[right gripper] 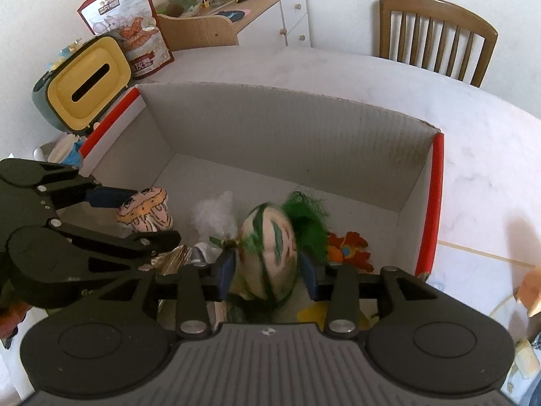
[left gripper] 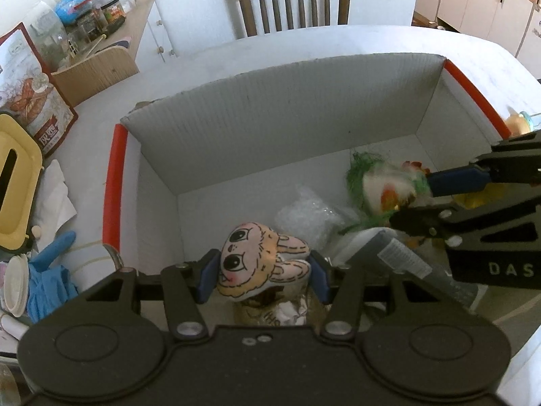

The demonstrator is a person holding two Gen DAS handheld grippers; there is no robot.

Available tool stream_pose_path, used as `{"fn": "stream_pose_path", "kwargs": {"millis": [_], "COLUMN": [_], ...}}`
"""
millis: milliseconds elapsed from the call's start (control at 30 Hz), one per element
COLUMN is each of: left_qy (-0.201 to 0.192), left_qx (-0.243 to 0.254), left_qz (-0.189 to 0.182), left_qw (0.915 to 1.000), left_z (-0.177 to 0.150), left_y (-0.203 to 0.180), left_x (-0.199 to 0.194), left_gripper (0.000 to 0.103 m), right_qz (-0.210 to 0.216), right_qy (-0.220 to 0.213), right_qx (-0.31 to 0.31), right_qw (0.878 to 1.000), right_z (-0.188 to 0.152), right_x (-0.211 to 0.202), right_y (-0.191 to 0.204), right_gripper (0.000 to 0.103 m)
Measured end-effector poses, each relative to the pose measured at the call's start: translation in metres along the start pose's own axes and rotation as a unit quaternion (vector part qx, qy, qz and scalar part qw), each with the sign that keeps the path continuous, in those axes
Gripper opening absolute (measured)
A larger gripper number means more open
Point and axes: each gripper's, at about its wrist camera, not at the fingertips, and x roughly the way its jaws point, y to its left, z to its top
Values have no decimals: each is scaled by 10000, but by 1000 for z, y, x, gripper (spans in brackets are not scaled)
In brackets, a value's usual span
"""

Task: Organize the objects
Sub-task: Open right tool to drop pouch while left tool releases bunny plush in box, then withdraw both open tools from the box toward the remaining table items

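Note:
A white cardboard box (left gripper: 270,101) with red-edged side walls stands on the table. My left gripper (left gripper: 263,275) is shut on a flat bunny-face plush (left gripper: 257,260) and holds it over the box's near side; the same plush (right gripper: 145,209) shows in the right wrist view between the left gripper's fingers (right gripper: 111,196). My right gripper (right gripper: 267,272) is shut on a green-haired face plush (right gripper: 274,247), low inside the box (right gripper: 270,128). In the left wrist view that doll (left gripper: 382,186) looks blurred between the right gripper's fingers (left gripper: 453,182).
Inside the box lie a clear plastic bag (left gripper: 307,216), a grey tube (left gripper: 405,257) and a red-orange toy (right gripper: 348,250). A yellow tissue box (right gripper: 88,81), a snack bag (right gripper: 135,34) and blue gloves (left gripper: 50,270) sit left of the box. A wooden chair (left gripper: 294,0) stands behind the table.

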Motion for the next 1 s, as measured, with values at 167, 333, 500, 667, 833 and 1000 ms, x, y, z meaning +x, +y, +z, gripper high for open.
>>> {"fn": "stream_pose_path", "kwargs": {"millis": [167,333,500,667,833,1000], "left_qy": [-29,-128,-332,-520,-724,-965], "left_qx": [-4,12,-117,-246,-380,-503], "left_qz": [2,28,68,40,-14,-90], "left_qw": [10000,9999,9994,9983,9966,9940], "left_z": [-1,-4,-5,-6,-6,-5], "left_y": [-2,-5,-7,-10,-17,-27], "left_x": [-2,-7,-18,-34,-56,-78], "left_gripper": [59,64,79,79,80,82], "right_qz": [94,169,267,355,407,477], "right_qy": [-101,-191,-352,-560,-758,-923], "right_qx": [-61,-54,-84,-101,-89,16], "right_qw": [9999,9997,9990,9977,9963,9946], "right_z": [-4,-8,-9,-10,-16,-24], "right_x": [-10,-25,-46,-70,-94,-118], "right_y": [4,4,5,4,-1,-13], "right_gripper": [50,55,55,59,65,69]}}
